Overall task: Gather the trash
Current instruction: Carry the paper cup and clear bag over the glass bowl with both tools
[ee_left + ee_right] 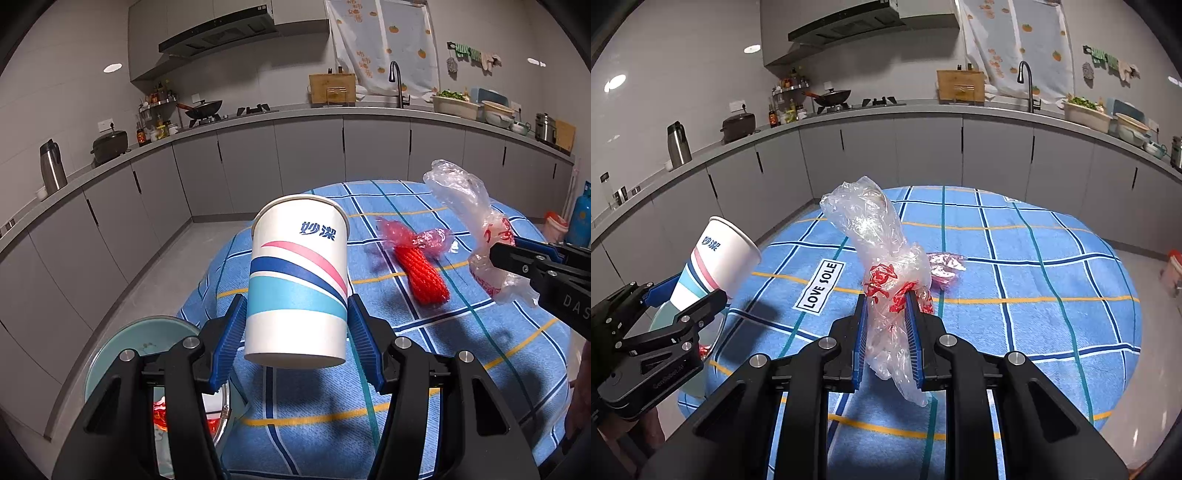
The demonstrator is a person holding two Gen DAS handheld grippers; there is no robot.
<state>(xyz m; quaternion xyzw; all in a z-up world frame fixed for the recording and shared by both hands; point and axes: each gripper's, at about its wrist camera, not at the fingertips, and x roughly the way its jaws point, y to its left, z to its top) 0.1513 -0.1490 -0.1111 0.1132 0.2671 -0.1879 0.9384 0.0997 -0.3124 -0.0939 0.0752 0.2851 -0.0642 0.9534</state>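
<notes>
My left gripper (295, 325) is shut on a white paper cup (299, 280) with blue and pink stripes and holds it upright above the table's left edge; the cup also shows in the right wrist view (716, 258). My right gripper (886, 314) is shut on a crumpled clear plastic bag (879, 251) with red print, held above the table; the bag also shows in the left wrist view (469, 221). A red foam net (424, 277) and a pink wrapper (406, 232) lie on the blue checked tablecloth (369, 369).
A trash bin with an open teal lid (147, 339) stands below the table's left edge, red trash inside. Grey kitchen cabinets (258, 166) and a counter run behind. A blue gas cylinder (580, 218) and a red bucket stand at the far right.
</notes>
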